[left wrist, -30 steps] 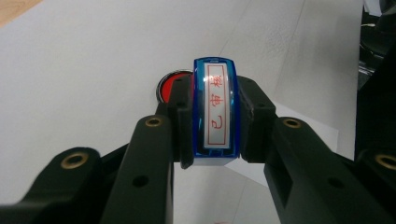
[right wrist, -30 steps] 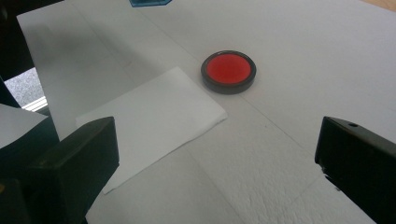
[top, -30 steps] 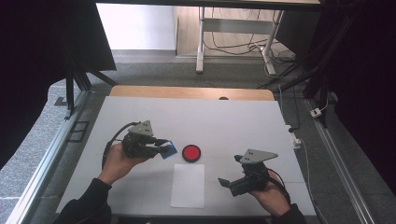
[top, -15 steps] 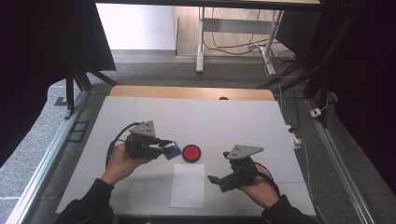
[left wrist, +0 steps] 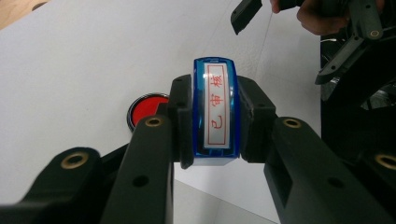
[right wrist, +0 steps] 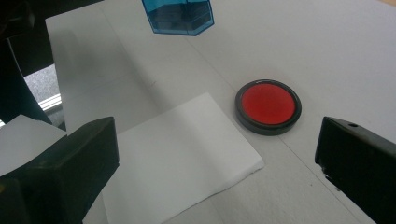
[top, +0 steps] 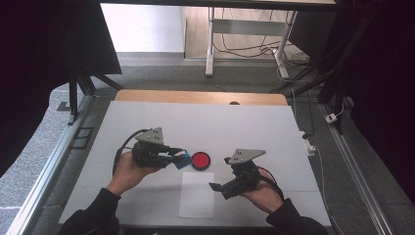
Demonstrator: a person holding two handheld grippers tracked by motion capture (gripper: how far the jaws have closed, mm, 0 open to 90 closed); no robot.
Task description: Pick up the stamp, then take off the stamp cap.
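Note:
My left gripper (top: 177, 157) is shut on a blue transparent stamp (left wrist: 215, 109) whose white label carries red characters. It holds the stamp (top: 184, 159) just left of a round red ink pad (top: 200, 160) in a black rim. In the left gripper view the ink pad (left wrist: 145, 109) lies beyond the jaws, to the left. My right gripper (top: 219, 187) is open with nothing between its jaws, low over the right edge of a white sheet of paper (top: 196, 195). In the right gripper view the paper (right wrist: 177, 158), the ink pad (right wrist: 268, 106) and the stamp (right wrist: 180, 16) lie ahead.
The white table top (top: 244, 122) has a wooden strip along its far edge. Metal rails run down both sides. Beyond the table stand desk legs with cables on the floor.
My right gripper has moved left, toward the paper and the middle of the table. The left gripper and the stamp have stayed where they were.

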